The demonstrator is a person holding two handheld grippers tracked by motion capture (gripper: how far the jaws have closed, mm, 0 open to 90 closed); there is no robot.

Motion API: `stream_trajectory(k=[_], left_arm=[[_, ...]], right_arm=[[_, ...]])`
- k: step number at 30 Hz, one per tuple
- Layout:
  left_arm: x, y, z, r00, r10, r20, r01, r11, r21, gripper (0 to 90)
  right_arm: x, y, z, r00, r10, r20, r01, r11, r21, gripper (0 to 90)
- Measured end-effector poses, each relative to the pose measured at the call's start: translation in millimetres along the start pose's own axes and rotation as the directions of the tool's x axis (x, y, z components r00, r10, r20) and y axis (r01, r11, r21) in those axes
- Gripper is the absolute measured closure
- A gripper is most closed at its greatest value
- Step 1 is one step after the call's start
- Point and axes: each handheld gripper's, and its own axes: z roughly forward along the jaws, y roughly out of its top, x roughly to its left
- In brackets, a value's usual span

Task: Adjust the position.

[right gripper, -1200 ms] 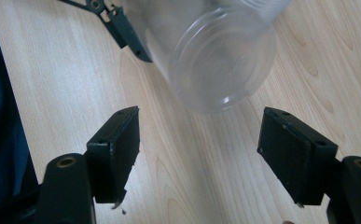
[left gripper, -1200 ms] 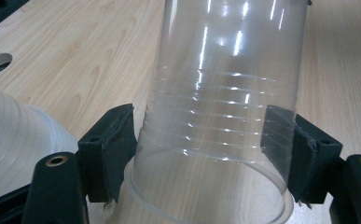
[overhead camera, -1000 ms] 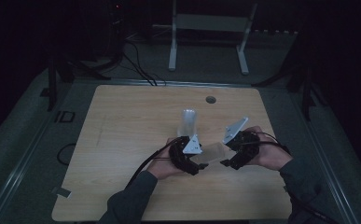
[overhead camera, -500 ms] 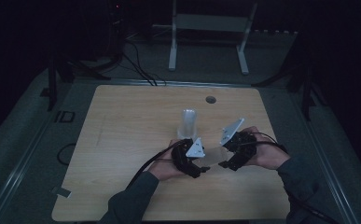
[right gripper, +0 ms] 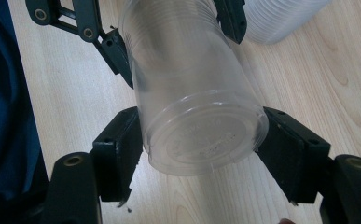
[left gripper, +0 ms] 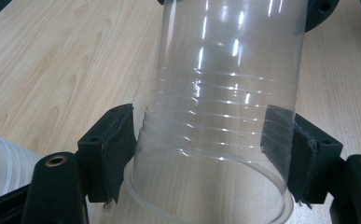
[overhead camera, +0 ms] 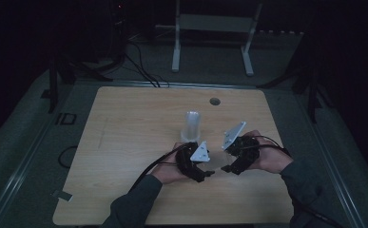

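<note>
Checking the high view first: how far along are we?

I judge it midway. One clear cup is off the stack of cups (overhead camera: 191, 126), which stands upright at the frame's middle on the tabletop (overhead camera: 124, 142). My left tool (overhead camera: 209, 173) and right tool (overhead camera: 225, 168) meet tip to tip just below it. Setting the cup down is left.

And the left gripper view?

The clear cup (left gripper: 225, 93) lies sideways, its mouth toward the camera. It is empty. Both pads clamp it just behind the rim.

The right gripper view?

The cup's base sits between the right tool's (right gripper: 204, 154) pads. Those jaws have just been closing, and both pads look pressed against it. The left tool (right gripper: 173, 37) grips farther up. The stack's inside I can't make out.
</note>
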Motion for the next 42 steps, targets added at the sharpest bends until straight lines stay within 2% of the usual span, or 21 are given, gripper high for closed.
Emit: stream_trajectory(k=[7,15,24,31,36,42], left_arm=[[-0.2,0.3,-0.4,1.0,-0.002,0.0,0.002,1.0,-0.002,26.0],[-0.1,0.9,-2.9,1.0,0.0,-0.007,0.0,0.9998,-0.022,24.4],[1.1,0.9,-5.4,0.9993,-0.036,0.0,0.036,0.9954,-0.088,21.8],[2.9,0.8,-8.3,0.9976,-0.062,0.03,0.065,0.9876,-0.143,21.1],[3.3,0.8,-8.7,0.9975,-0.06,0.037,0.065,0.9873,-0.145,21.8],[3.6,0.9,-8.8,0.997,-0.061,0.047,0.067,0.9882,-0.138,25.0]], right_arm=[[-0.3,-1.4,-1.2,1.0,-0.002,-0.009,0.001,1.0,-0.012,40.0],[-1.6,-5.5,-4.7,0.9999,0.007,-0.013,-0.008,0.999,-0.051,41.7],[-5.7,-12.5,-7.9,0.9991,0.023,-0.036,-0.027,0.993,-0.116,41.7],[-7.1,-19.1,-10.8,0.9973,0.036,-0.065,-0.046,0.985,-0.166,41.7],[-8.3,-22.0,-13.1,0.9967,0.032,-0.075,-0.046,0.98,-0.191,41.8],[-8.5,-22.8,-13.4,0.9962,0.028,-0.082,-0.044,0.981,-0.191,41.3]])
